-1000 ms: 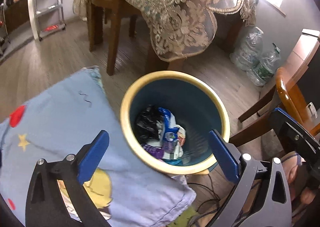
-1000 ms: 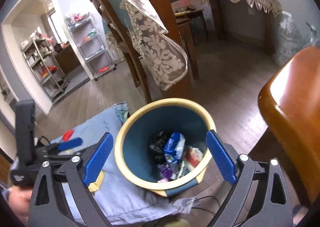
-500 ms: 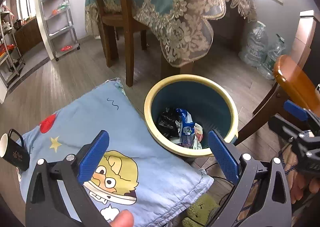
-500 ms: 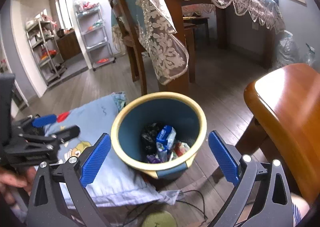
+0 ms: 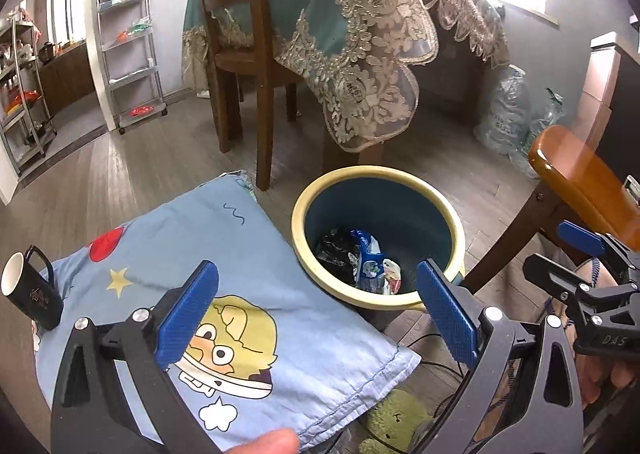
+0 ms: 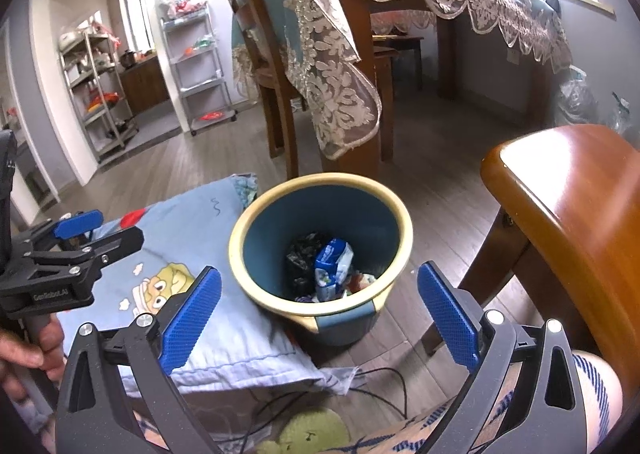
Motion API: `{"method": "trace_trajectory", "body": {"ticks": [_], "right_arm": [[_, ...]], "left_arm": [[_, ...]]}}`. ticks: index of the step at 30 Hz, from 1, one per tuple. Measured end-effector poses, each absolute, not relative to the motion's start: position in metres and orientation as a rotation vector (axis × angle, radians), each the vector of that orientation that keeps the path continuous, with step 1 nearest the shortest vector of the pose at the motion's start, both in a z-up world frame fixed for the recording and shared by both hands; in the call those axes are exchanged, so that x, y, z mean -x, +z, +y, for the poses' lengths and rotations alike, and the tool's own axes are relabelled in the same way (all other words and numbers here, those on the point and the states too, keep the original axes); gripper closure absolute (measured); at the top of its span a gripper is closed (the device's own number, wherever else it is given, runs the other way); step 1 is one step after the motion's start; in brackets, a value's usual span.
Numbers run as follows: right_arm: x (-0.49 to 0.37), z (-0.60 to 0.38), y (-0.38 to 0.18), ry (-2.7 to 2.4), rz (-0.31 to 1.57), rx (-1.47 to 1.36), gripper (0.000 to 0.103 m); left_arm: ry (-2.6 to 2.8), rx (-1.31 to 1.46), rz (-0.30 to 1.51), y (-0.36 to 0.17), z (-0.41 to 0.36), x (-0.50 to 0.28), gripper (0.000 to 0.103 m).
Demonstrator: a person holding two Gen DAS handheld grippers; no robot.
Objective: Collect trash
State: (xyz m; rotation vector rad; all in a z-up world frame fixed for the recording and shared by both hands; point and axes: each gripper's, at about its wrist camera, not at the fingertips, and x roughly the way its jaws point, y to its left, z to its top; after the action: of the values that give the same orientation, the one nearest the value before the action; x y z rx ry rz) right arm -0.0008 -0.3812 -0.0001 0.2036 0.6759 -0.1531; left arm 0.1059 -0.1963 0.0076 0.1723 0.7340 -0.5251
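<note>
Pulling back since a second ago, both tongs, left [image 5: 316, 310] and right [image 6: 318, 308], stay spread and empty; ahead between their tips the bin [image 6: 400, 222] looks smaller, wrappers [image 6: 332, 266] inside, a mug [image 5: 30, 286] newly visible far left.

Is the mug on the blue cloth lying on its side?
No, the black mug stands upright on the blue cloth's left edge, its white inside facing up.

My left gripper [image 5: 316, 310] and right gripper [image 6: 318, 310]: blue pads, black frames. Bin [image 6: 402, 222] blue, cream rim. Trash [image 6: 332, 266] blue-white, black. Cloth [image 5: 168, 254] pale blue, yellow cartoon, star. Mug [image 5: 34, 294] black, white inside.
</note>
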Motion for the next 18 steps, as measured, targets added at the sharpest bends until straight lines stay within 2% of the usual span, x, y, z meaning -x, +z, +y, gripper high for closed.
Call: {"method": "trace_trajectory", "body": {"ticks": [18], "right_arm": [[-0.0031,-0.3813,-0.0035,-0.154,0.692,-0.221,0.005]], "left_arm": [[-0.534,-0.168,0.737,0.0044,-0.1997,-0.1073,0.006]]}}
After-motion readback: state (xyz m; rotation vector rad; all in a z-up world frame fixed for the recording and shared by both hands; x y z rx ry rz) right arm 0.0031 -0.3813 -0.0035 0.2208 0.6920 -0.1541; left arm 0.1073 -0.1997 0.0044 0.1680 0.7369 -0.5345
